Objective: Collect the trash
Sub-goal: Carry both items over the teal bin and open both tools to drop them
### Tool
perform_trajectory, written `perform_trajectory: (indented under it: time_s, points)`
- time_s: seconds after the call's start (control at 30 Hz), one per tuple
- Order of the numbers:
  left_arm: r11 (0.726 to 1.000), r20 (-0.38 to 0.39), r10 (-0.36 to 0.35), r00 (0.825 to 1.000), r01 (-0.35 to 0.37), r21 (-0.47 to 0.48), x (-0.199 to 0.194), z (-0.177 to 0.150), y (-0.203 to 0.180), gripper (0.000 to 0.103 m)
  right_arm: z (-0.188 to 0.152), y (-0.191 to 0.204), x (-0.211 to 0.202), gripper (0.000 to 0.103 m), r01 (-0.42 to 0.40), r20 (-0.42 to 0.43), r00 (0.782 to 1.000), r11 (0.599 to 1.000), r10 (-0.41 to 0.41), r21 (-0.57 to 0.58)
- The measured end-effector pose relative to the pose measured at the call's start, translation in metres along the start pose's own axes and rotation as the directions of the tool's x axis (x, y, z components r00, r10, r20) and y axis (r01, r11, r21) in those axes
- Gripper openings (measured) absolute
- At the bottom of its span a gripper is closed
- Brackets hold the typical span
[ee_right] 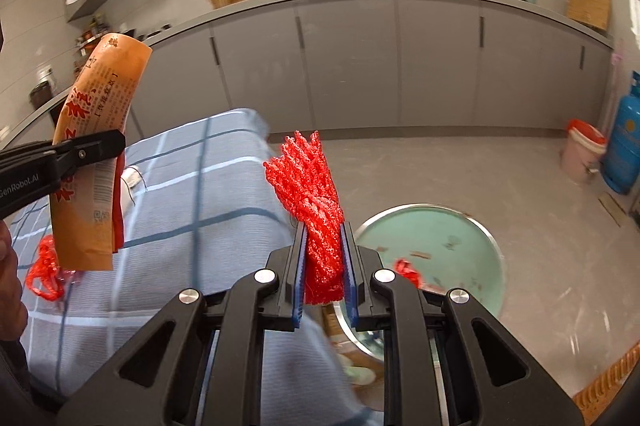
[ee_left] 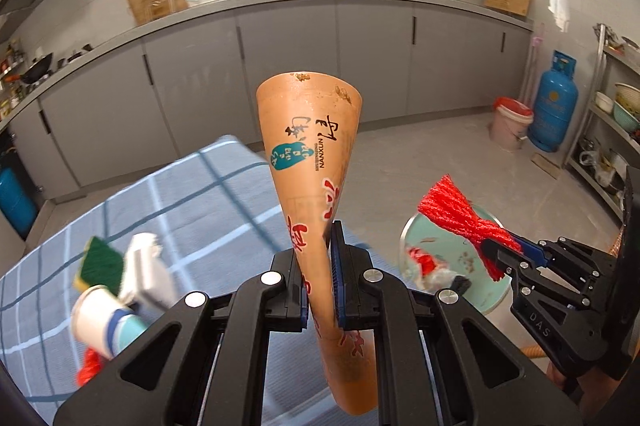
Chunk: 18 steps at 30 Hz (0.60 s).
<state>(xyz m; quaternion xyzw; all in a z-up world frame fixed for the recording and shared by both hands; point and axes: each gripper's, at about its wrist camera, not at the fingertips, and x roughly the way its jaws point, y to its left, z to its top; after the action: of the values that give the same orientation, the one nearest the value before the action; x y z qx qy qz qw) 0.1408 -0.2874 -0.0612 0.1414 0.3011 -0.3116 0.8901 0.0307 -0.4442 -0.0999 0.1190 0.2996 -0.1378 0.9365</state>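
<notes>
My left gripper is shut on a long orange snack wrapper that stands up between its pads over the table's edge. In the right wrist view the same wrapper hangs from the left gripper at the left. My right gripper is shut on a bundle of red mesh netting. It also shows at the right of the left wrist view, as the right gripper with the netting. Below it on the floor sits a pale green basin holding some red and white scraps.
A table with a blue checked cloth carries a green sponge, a white bottle, a paper cup and another red net. A pink bucket and a blue gas cylinder stand by the grey cabinets.
</notes>
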Motion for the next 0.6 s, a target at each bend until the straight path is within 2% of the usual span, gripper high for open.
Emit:
perform_trajectory:
  time_s: [0.3,0.6]
  points:
    - [0.996,-0.046,-0.079,0.996,0.081,0.047,0.042,0.007,-0.051,0.011,-0.004,-0.046,0.01,0.017,0.088,-0.006,0.996,0.994,-0.088,0.06]
    - [0.985,-0.095,-0.14,0.986,0.148,0.084,0.08,0.01,-0.094,0.011,-0.013,-0.078,0.027,0.018,0.148,-0.053,0.988,0.985,-0.144,0.085]
